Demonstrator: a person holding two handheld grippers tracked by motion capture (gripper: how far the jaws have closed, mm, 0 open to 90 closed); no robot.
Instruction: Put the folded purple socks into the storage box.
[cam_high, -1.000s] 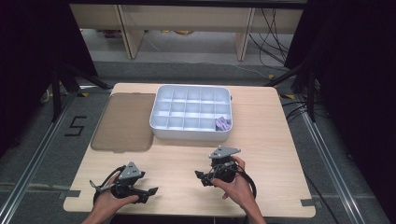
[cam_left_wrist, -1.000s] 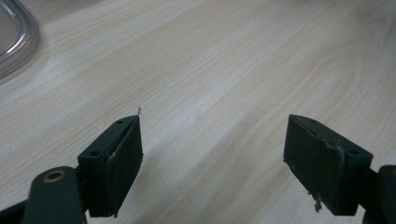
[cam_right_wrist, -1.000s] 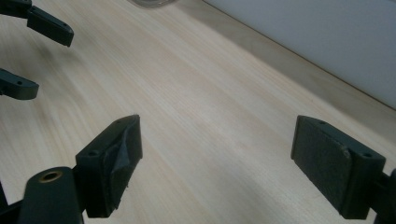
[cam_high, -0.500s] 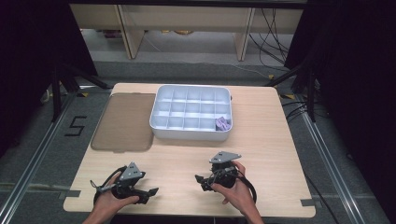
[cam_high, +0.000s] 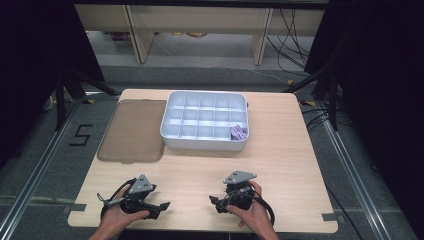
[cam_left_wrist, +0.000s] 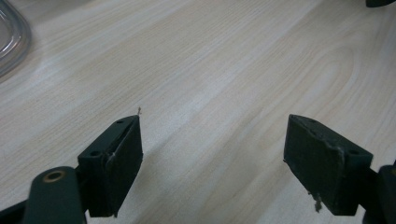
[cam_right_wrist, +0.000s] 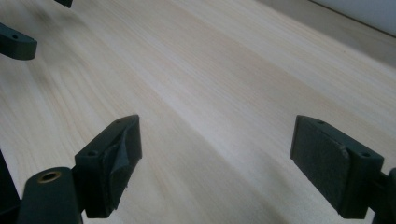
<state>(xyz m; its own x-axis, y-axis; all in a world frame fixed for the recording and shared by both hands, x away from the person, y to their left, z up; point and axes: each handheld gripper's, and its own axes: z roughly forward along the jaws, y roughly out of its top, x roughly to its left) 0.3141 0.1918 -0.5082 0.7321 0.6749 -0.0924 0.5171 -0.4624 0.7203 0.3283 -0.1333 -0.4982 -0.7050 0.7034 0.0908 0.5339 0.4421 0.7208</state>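
Black jaws of left gripper (cam_left_wrist: 212, 158) and right gripper (cam_right_wrist: 215, 161) wide apart, empty; purple item (cam_high: 238, 132) indistinct.

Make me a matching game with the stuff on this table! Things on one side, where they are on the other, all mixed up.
Things:
1. purple object
2. brown lid
3. divided white tray
4. right gripper

Places:
A. flat on the table, left of the tray
B. near table edge, in a hand
C. in the tray's near right compartment
D. middle of the table's far half

Pairs: 1-C, 2-A, 3-D, 4-B
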